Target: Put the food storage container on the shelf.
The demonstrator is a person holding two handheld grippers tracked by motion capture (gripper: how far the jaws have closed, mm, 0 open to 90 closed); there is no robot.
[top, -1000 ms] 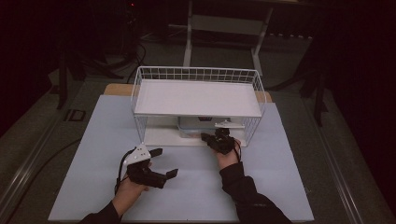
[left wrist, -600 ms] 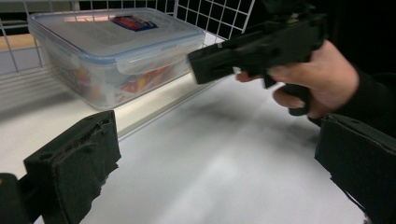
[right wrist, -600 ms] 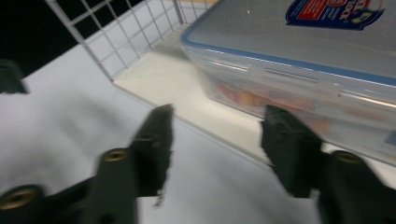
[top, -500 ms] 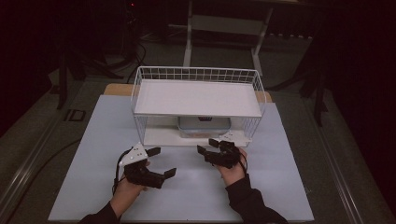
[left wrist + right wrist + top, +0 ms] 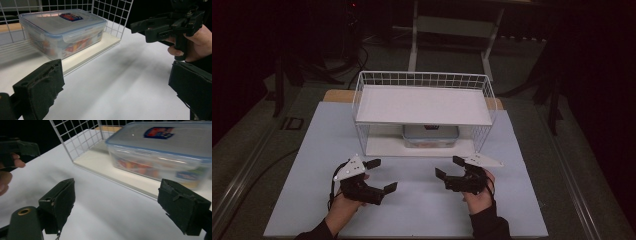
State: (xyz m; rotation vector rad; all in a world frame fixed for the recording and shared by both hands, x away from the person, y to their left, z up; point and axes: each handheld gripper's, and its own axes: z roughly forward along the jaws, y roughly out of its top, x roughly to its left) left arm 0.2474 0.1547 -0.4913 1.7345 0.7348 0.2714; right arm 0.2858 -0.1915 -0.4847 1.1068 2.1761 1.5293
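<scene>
Clear plastic box with a blue-rimmed lid, resting on the lower shelf of the white wire rack, under its upper shelf. My right gripper is over the white mat in front of the rack, apart from the box; its jaws have just been opening, nothing between them. My left gripper, beside it, also gapes wide and empty
</scene>
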